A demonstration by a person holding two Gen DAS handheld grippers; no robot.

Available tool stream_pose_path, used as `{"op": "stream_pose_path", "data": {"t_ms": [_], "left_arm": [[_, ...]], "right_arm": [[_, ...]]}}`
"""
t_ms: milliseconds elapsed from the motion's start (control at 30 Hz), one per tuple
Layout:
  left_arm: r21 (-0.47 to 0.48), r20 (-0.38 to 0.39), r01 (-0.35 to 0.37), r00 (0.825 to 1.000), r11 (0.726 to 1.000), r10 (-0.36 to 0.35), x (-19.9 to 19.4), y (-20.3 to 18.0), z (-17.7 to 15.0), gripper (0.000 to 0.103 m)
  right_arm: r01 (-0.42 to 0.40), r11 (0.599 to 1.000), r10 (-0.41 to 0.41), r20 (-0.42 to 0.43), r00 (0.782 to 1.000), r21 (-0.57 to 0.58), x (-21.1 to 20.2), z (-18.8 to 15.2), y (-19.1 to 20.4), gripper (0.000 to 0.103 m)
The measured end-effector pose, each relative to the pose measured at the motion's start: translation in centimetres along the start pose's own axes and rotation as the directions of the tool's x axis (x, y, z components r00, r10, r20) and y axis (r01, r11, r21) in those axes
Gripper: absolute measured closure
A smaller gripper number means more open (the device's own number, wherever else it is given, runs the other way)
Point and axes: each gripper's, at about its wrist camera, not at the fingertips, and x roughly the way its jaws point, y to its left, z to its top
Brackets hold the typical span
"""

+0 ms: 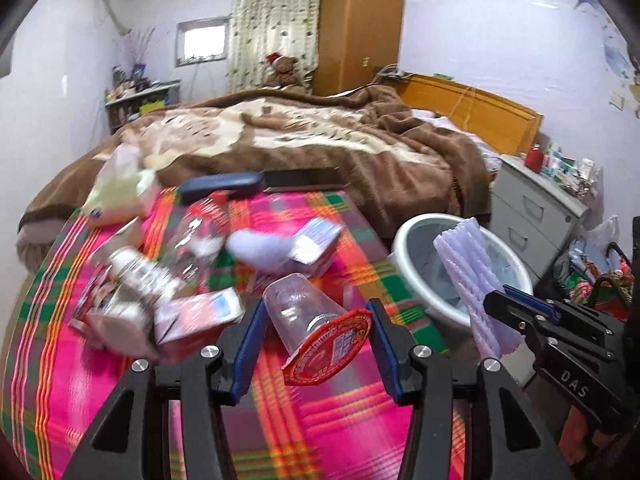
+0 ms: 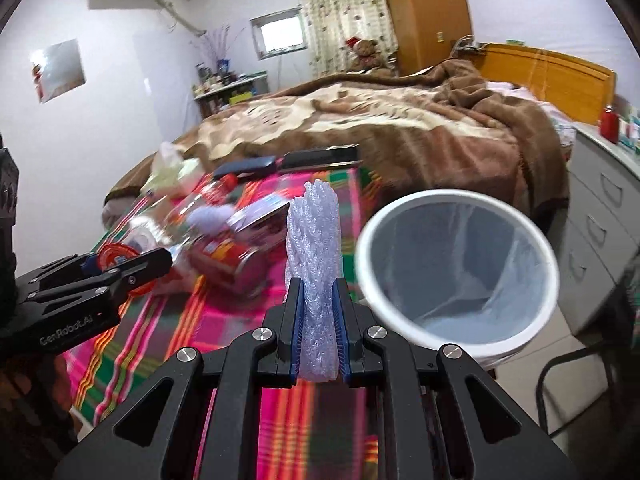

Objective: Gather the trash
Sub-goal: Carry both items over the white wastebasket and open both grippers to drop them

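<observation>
Left wrist view: the left claw is clamped on a clear cup with a red lid, lifted above the plaid cloth; the bin stands off the cloth's right edge. Best carried fully over the rim before letting go.

Right wrist view: the right claw is pinched on a foam wrap, upright, just left of the bin. It should swing right, tip down, then release inside the liner.

A bright pink plaid cloth covers the surface, strewn with cartons, a clear bottle and a tissue pack. Behind it a brown blanket lies over the bed
</observation>
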Motion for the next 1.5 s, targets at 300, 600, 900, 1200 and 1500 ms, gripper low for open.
{"op": "stream_pose_path", "data": {"t_ms": [300, 600, 900, 1200, 1500], "left_arm": [[0.098, 0.019, 0.078, 0.997, 0.992, -0.08, 3.2, -6.3, 3.4, 0.052], [0.129, -0.049, 0.168, 0.985, 0.977, -0.163, 8.2, -11.0, 4.6, 0.052], [0.105, -0.103, 0.193, 0.978, 0.976, -0.182, 12.3, -12.5, 4.9, 0.051], [0.083, -0.091, 0.196, 0.978, 0.977, -0.188, 12.0, -11.7, 4.8, 0.032], [0.052, -0.047, 0.163, 0.986, 0.985, -0.161, 8.5, -9.0, 4.3, 0.032]], "right_arm": [[0.116, 0.991, -0.118, 0.017, 0.993, 0.062, 0.4, 1.5, -4.7, 0.088], [0.185, 0.978, -0.182, -0.042, 0.982, 0.099, 2.7, 1.7, -8.6, 0.088], [0.213, 0.972, -0.201, -0.118, 0.972, 0.097, 4.5, 1.6, -10.7, 0.087], [0.223, 0.966, -0.209, -0.113, 0.971, 0.13, 3.8, 1.3, -11.5, 0.049], [0.211, 0.97, -0.204, -0.072, 0.976, 0.124, 2.6, 1.7, -9.8, 0.049]]}}
